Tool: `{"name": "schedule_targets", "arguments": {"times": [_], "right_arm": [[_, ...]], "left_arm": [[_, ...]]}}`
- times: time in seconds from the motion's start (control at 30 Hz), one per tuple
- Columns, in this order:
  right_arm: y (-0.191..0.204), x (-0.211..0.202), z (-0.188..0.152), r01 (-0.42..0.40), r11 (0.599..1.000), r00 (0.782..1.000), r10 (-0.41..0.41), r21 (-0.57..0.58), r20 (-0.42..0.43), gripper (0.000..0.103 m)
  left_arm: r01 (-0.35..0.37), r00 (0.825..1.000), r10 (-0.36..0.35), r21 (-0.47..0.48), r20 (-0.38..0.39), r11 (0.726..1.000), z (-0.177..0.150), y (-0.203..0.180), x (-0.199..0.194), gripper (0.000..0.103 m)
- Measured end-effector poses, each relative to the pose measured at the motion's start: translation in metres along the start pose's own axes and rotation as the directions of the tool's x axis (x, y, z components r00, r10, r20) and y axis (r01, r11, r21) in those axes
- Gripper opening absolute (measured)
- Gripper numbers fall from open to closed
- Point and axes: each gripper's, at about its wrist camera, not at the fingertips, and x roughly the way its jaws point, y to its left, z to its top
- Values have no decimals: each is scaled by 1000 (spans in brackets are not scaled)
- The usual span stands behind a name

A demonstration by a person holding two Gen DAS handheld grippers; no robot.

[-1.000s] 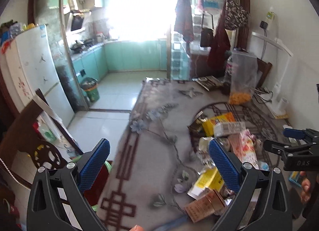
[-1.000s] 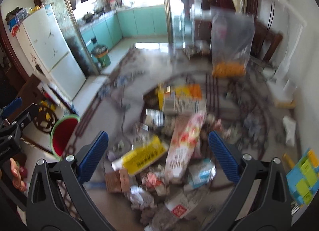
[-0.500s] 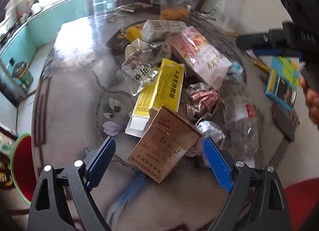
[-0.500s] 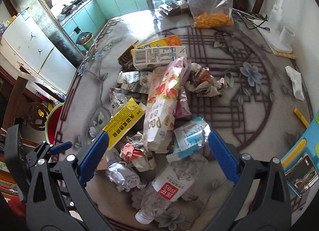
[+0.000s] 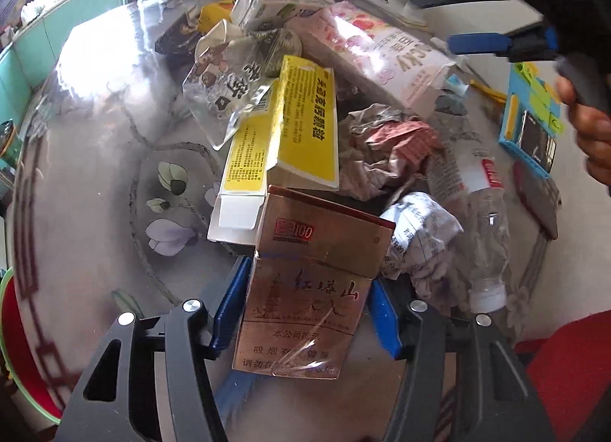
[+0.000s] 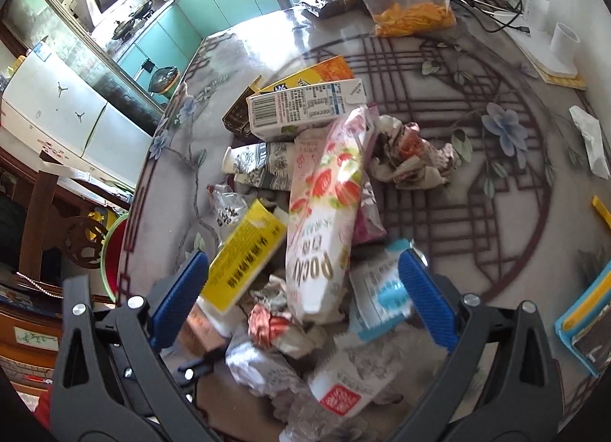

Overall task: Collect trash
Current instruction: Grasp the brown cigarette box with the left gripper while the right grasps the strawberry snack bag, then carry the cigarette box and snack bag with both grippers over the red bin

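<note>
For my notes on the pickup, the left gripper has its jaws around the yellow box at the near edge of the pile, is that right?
Not quite: the left gripper has its closing jaws around the brown cigarette pack, not the yellow box, which lies just beyond it in the pile. The left wrist view shows this; the pack does sit at the pile's near edge.

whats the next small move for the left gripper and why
Probably finish closing, then lift. The left gripper has its closing jaws on either side of the brown cigarette box, which lies at the near edge of the trash pile, beside the yellow carton. Whether the pads touch it yet is unclear.
</note>
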Motion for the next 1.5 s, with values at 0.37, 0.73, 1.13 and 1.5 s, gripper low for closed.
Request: {"name": "schedule_targets", "arguments": {"times": [0.37,0.73,1.13,1.5], "right_arm": [[1,50,8,62,998,991,-62,-4,-118,47],[13,14,7,-54,997,998,56,57,-24,30],[74,-29,17,-133,991,988,134,-19,76,20],[129,-31,16,-184,981,980,188,-68,63,20]], "left_arm": [[-14,977,68,-260,200,965,-7,5,-89,55],[-54,946,158,-344,283,938,-5,30,-131,55],[-46,930,196,-430,312,902,-17,69,-155,55],[-64,918,257,-525,302,848,-47,124,-177,55]]}}
